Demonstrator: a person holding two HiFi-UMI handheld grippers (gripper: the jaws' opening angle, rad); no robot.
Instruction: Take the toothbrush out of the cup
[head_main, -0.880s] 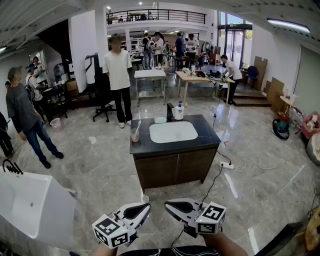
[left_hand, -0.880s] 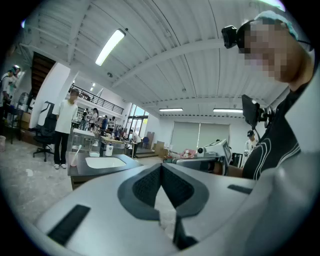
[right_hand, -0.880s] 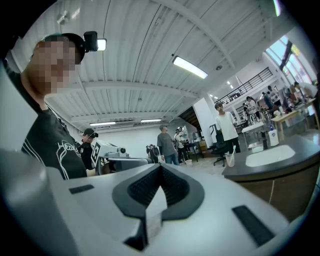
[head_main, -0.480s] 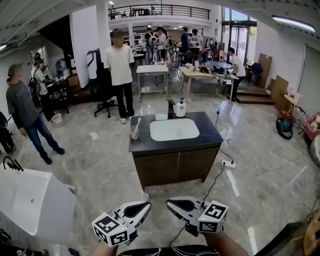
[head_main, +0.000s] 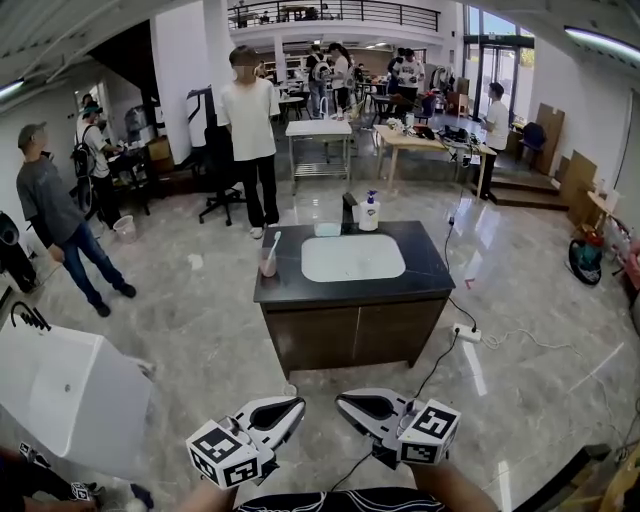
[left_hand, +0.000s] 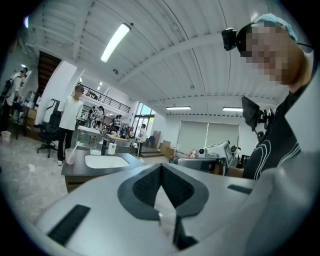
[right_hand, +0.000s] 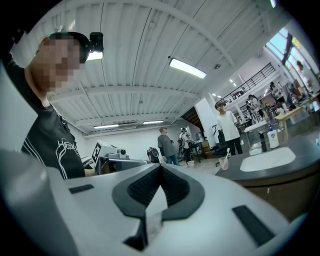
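Observation:
A clear cup (head_main: 268, 264) with a white toothbrush (head_main: 273, 243) stands at the left edge of a dark counter (head_main: 280, 290), far ahead of me on the floor. Both grippers hang low in front of my body, well short of the counter, tips turned toward each other. My left gripper (head_main: 296, 403) is shut with nothing in it, and so is my right gripper (head_main: 344, 401). In the left gripper view the cup (left_hand: 69, 156) is small at the left, beyond the shut left gripper (left_hand: 161, 165). The right gripper view has the cup (right_hand: 223, 162) at the right, past the shut right gripper (right_hand: 161, 165).
The counter holds a white basin (head_main: 352, 257), a black tap (head_main: 347, 212) and a soap pump bottle (head_main: 369, 212). A white tub (head_main: 50, 395) stands at my left. A power strip with cable (head_main: 466, 333) lies on the floor right of the counter. People (head_main: 250, 130) stand behind.
The head view has shifted: the counter sits slightly lower and nearer in the picture. Both grippers stay shut and nearly still at the bottom.

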